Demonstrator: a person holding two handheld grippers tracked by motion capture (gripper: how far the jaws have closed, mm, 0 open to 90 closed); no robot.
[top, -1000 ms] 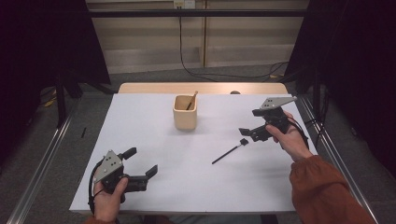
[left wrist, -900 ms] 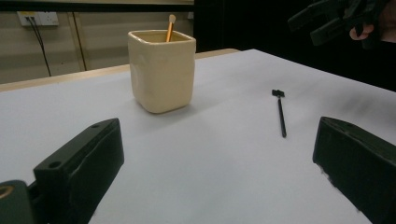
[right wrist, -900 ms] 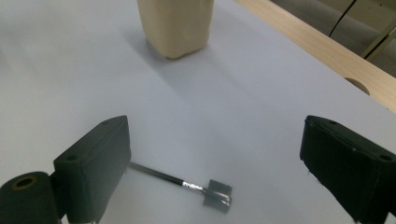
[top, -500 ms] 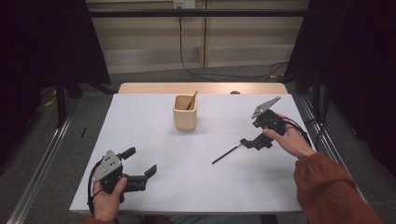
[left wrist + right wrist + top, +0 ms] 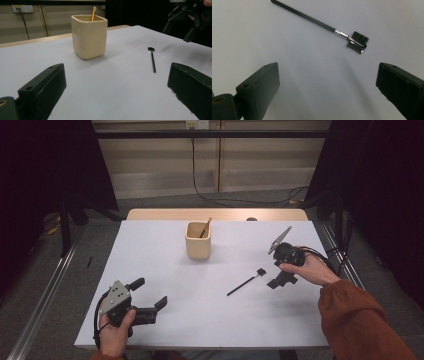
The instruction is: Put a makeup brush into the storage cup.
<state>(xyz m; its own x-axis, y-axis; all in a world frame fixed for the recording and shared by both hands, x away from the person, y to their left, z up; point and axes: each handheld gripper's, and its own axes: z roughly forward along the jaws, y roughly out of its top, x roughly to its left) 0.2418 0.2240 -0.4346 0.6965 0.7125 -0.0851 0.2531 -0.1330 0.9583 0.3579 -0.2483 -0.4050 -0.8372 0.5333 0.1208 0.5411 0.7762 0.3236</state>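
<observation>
A white table (image 5: 150, 250) fills the middle of the high view. At its near left corner, a hand holds the left gripper (image 5: 146, 296) low over the surface, its black jaws spread wide with nothing between them. Farther back, near the table's centre, stands a cream square cup (image 5: 198, 240) with a thin wooden stick (image 5: 205, 227) leaning inside it.

To the right of the cup lies a small brush (image 5: 246, 282): a thin black handle, a short silver collar, and a head that pairs stubby black bristles with a fine comb. It lies flat, its long axis diagonal, head toward the far right and handle tip toward the near left.

Just right of the brush head, a hand in a rust-orange sleeve (image 5: 360, 320) tilts the right gripper (image 5: 280, 279) down toward the table; its jaws are wide apart and empty, close to the brush but not touching it.

Beyond the table are a pale wall (image 5: 165, 165), trailing cables (image 5: 210, 200) and dark curtains (image 5: 385, 195).
</observation>
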